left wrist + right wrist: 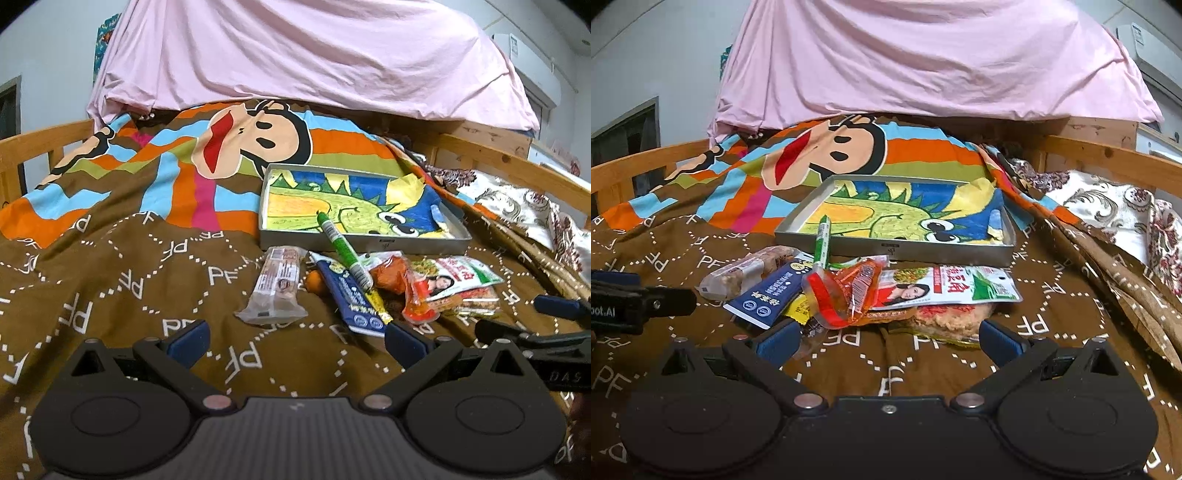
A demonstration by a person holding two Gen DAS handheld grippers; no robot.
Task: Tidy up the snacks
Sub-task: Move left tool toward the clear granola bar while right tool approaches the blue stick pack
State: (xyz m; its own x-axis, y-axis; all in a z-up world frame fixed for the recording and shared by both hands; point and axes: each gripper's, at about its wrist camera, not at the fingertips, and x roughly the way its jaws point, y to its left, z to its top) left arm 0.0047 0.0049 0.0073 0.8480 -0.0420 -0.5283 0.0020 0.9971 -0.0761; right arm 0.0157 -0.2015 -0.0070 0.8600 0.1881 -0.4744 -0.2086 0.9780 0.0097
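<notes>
The left gripper [297, 341] hangs low over the brown bedspread [122, 280], its jaws spread wide and holding nothing; the blue fingertips [190, 336] stand apart with only printed cloth between them. Just ahead of them lies a clear-wrapped snack bar [275, 284], lengthwise on the bedspread. Beside it to the right a small orange fruit [314, 281] peeks out from under a dark blue packet [352, 295]. A green stick pack [341, 247] lies across the blue packet, its upper end leaning on the front rim of the metal tray [364, 244]. The tray sits behind the pile, lined with a bright dragon drawing, with no snack fully inside it. Next comes an orange-red sachet [400, 282], touching a white-and-green pouch with a woman's face [461, 277], which rests on a flat packet of crumbly snack [476, 299].

Farther right, the right gripper [888, 338] hovers at the near edge of the same pile, jaws likewise wide open and empty. In its view the orange-red sachet [849, 291] sits just beyond the left fingertip, and the crumbly packet [945, 321] lies between the fingers' line and the pouch above it. A pink sheet [295, 55] hangs behind the bed, and a wooden bed rail [517, 162] runs along the right side
</notes>
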